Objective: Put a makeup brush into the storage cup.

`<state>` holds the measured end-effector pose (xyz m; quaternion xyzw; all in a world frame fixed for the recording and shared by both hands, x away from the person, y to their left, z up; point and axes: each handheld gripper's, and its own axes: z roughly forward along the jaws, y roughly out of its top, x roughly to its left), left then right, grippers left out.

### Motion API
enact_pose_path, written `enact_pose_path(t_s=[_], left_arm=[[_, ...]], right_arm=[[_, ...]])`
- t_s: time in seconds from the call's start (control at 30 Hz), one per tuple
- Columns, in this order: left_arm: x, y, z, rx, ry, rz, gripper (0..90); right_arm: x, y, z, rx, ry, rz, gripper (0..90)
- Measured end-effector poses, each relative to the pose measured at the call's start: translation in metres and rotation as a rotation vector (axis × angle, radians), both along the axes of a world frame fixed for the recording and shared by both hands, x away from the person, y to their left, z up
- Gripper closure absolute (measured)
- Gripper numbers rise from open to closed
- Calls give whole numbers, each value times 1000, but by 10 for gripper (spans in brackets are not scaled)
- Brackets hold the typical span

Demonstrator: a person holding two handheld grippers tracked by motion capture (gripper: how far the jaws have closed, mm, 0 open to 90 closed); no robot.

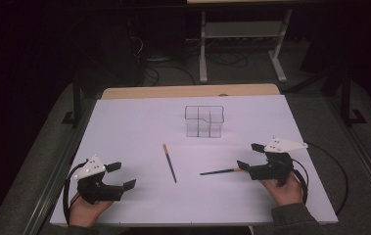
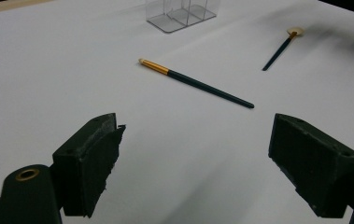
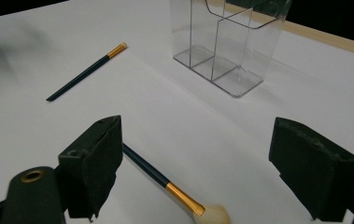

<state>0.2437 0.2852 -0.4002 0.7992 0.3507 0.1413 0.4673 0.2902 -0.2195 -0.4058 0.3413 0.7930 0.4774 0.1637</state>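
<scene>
Two slim dark-handled brushes with gold ferrules lie on the white table [image 1: 124, 122]. One brush [image 1: 169, 162] [image 2: 195, 83] [image 3: 86, 72] lies mid-table, ferrule pointing away. The other brush [image 1: 220, 171] [image 2: 277, 50] [image 3: 165, 182] has a cream bristle head that lies between my right gripper's jaws, its handle passing under the left jaw. My right gripper [image 1: 249, 155] [image 3: 195, 163] is open and not closed on it. My left gripper [image 1: 122, 175] [image 2: 195, 158] is open at the near left with nothing between its jaws. A clear compartmented organizer [image 1: 203, 121] [image 2: 181, 11] [image 3: 226, 42] stands upright farther back.
The table's far edge is a bare wooden strip [image 1: 188, 91]. Beyond it are dark floor, cables and a white table frame [image 1: 242, 44]. A black cable [image 1: 337, 171] loops off the right gripper past the table's right edge.
</scene>
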Motion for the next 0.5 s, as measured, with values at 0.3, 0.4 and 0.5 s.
enact_pose_path(t_s=[0.3, 0.4, 0.5], left_arm=[[1, -1, -1, 0, 5, 1, 156], [1, 0, -1, 0, 1, 2, 156], [1, -1, -1, -1, 4, 2, 156]], right_arm=[[2, -1, -1, -1, 5, -1, 162], [2, -1, -1, 1, 5, -2, 162], [2, -1, -2, 3, 3, -3, 162]])
